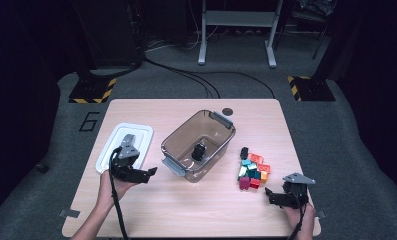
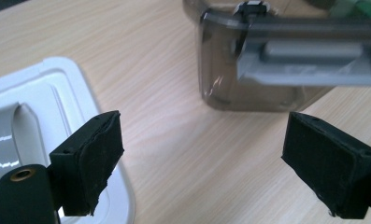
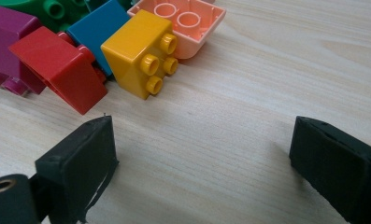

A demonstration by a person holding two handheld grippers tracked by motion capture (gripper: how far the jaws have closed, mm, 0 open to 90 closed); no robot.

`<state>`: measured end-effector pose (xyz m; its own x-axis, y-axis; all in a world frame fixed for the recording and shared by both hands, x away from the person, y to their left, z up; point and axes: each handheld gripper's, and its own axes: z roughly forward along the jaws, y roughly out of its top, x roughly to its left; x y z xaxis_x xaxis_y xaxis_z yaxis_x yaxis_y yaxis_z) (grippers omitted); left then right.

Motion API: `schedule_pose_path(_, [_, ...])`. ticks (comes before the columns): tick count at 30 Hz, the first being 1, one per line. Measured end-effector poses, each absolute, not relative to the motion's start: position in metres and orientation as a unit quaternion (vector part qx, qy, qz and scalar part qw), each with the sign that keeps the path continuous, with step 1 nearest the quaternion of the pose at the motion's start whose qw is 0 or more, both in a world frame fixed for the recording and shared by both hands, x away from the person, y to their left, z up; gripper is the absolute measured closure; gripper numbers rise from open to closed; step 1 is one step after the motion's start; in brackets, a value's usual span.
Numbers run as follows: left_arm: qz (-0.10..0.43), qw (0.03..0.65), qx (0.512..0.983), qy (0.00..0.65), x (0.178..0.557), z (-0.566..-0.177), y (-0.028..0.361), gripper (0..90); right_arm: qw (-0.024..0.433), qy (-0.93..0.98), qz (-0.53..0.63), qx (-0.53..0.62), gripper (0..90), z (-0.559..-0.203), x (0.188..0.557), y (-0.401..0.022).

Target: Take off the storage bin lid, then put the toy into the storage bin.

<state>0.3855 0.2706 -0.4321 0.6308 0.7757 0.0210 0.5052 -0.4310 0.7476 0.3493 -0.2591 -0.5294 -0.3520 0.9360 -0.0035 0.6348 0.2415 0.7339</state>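
A clear smoky plastic bin (image 1: 221,131) with grey latches stands mid-table, and a small black object (image 1: 199,151) lies on its floor. A heap of coloured bricks (image 1: 253,170) lies to its right. My left gripper (image 1: 152,171) is open with nothing between its jaws, pointing at the bin's near corner. In the left gripper view, that gripper (image 2: 202,140) faces the bin wall (image 2: 230,88) and a grey latch (image 2: 304,60). My right gripper (image 1: 268,192) is open just right of the heap. In the right gripper view, that gripper (image 3: 202,144) has bare table between its jaws, with a yellow brick (image 3: 139,53) and a red brick (image 3: 61,65) close ahead.
A white lid (image 1: 136,131) lies flat at the left, under and beside my left gripper, and appears again as the white lid (image 2: 43,107) in the left gripper view. A black brick (image 1: 244,152) sits at the heap's far edge. A dark round disc (image 1: 227,111) lies near the far edge.
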Motion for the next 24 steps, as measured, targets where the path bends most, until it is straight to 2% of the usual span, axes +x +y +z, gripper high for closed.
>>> schedule_pose_path(13, [0.176, 0.349, 0.823, 0.412, 0.371, -0.489, 0.289, 12.1, 0.229, 0.753, 0.328, 0.522, 6.3, -0.529, 0.349, -0.259])
schedule_pose_path(24, [0.184, 0.357, 0.823, 0.402, 0.353, -0.527, 0.288, 11.8, 0.229, 0.753, 0.326, 0.524, 6.4, -0.529, 0.349, -0.259])
